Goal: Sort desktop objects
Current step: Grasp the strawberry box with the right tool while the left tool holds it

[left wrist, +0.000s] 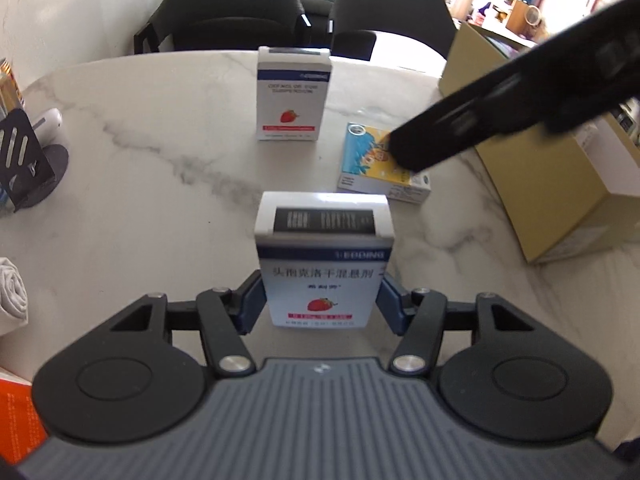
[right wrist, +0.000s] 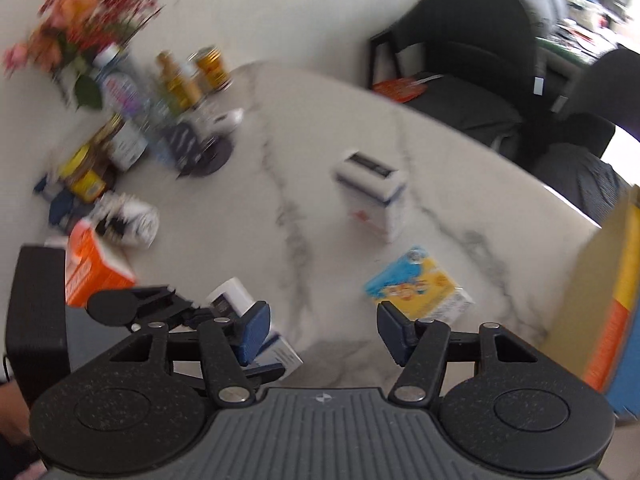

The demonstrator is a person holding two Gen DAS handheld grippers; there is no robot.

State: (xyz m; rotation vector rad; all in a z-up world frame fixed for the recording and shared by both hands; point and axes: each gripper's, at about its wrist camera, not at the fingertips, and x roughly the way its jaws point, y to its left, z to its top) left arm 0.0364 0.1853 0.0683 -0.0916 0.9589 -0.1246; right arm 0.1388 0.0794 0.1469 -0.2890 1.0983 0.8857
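Note:
My left gripper (left wrist: 320, 292) is shut on a white strawberry medicine box (left wrist: 324, 264), its blue pads pressed on the box's two sides just above the marble table (left wrist: 160, 208). A second, identical box (left wrist: 292, 96) stands upright farther back, also visible in the right wrist view as the second box (right wrist: 372, 196). A yellow-and-blue box (left wrist: 368, 160) lies flat to the right, partly under the black body of the right gripper (left wrist: 500, 96). In the right wrist view, my right gripper (right wrist: 322, 316) is open over bare marble, with the yellow-and-blue box (right wrist: 416, 284) just beyond its right finger.
An open cardboard carton (left wrist: 560, 184) stands at the table's right edge. Black chairs (left wrist: 240, 4) sit behind the table. A black stand on a dark coaster (left wrist: 28, 152) and a rolled grey cloth (left wrist: 12, 288) are at the left. Bottles, jars and flowers (right wrist: 120, 92) crowd the far left, beside an orange carton (right wrist: 92, 268).

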